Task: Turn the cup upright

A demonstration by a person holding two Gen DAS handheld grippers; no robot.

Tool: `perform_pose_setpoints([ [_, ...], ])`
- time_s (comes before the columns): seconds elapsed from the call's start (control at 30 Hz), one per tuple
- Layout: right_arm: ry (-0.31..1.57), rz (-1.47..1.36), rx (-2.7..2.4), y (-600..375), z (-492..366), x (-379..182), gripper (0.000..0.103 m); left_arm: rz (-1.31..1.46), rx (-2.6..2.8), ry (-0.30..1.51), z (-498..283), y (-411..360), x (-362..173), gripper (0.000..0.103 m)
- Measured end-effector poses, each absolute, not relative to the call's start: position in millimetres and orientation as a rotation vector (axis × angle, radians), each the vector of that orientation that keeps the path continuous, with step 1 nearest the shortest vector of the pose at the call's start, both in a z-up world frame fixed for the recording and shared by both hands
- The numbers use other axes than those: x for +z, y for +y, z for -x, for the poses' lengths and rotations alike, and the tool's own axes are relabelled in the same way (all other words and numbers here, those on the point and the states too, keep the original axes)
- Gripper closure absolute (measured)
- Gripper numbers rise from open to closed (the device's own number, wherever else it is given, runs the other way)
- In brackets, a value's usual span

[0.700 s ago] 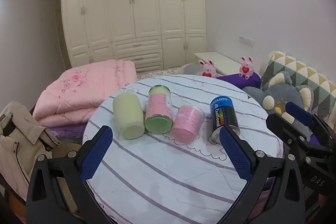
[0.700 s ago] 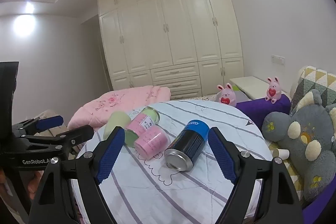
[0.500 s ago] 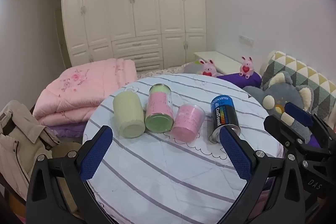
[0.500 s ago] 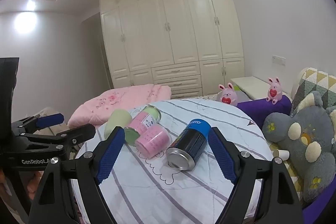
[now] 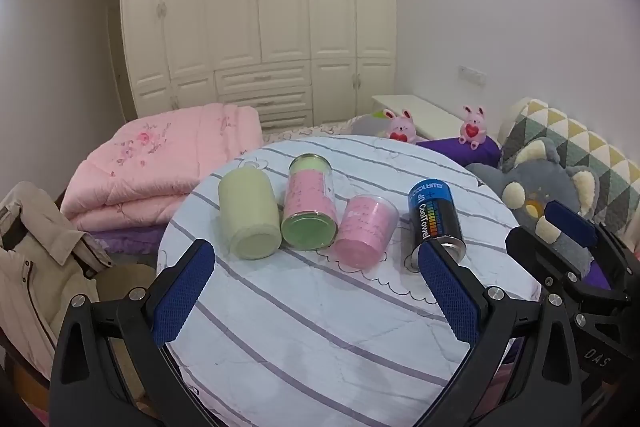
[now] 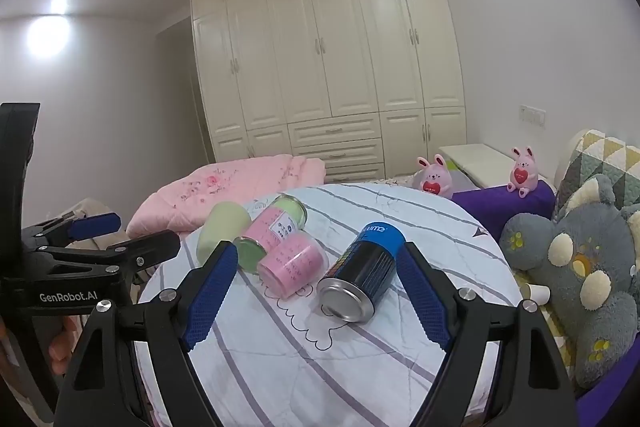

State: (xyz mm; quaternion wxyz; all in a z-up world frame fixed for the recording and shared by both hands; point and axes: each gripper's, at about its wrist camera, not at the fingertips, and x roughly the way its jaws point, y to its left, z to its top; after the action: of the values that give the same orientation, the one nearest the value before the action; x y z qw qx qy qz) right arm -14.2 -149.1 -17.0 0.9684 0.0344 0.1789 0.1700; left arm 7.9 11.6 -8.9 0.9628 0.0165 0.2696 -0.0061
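Observation:
Four containers lie on their sides in a row on a round table [image 5: 320, 327] with a striped white cloth: a pale yellow-green cup [image 5: 248, 213], a tall pink and green one [image 5: 310, 209], a short pink cup [image 5: 366, 231] and a black and blue can [image 5: 434, 221]. In the right wrist view they are the yellow-green cup [image 6: 220, 231], the tall one [image 6: 272, 227], the pink cup [image 6: 292, 269] and the can [image 6: 360, 273]. My left gripper [image 5: 316, 291] is open and empty, short of the row. My right gripper [image 6: 316, 299] is open and empty, close before the can.
A folded pink quilt [image 5: 160, 167] lies behind the table at left. A beige jacket [image 5: 36, 251] hangs at the left edge. A grey plush toy [image 6: 576, 267], purple cushion [image 6: 504, 203] and small pink bunnies sit at right. White wardrobes [image 5: 256, 15] fill the far wall.
Both grippers have drifted slightly toward the table. The can looks a little nearer in the right wrist view. The containers have not moved.

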Motion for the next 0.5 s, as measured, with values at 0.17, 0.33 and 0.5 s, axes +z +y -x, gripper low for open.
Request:
perform_pose_setpoints([
  [0.17, 0.376, -0.059, 0.338, -143.9, 8.1, -20.0, 0.020, -0.023, -0.011, 0.561, -11.9, 17.7, -11.2, 0.000],
  [0.33, 0.387, -0.051, 0.338, -139.2, 2.2, -23.1, 0.020, -0.016, -0.007, 0.577, -19.0, 22.3, -13.7, 0.000],
  [0.5, 0.400, -0.044, 0.337, -134.2, -3.6, -25.0, 0.020, -0.007, -0.002, 0.586, -27.4, 26.8, -14.3, 0.000],
])
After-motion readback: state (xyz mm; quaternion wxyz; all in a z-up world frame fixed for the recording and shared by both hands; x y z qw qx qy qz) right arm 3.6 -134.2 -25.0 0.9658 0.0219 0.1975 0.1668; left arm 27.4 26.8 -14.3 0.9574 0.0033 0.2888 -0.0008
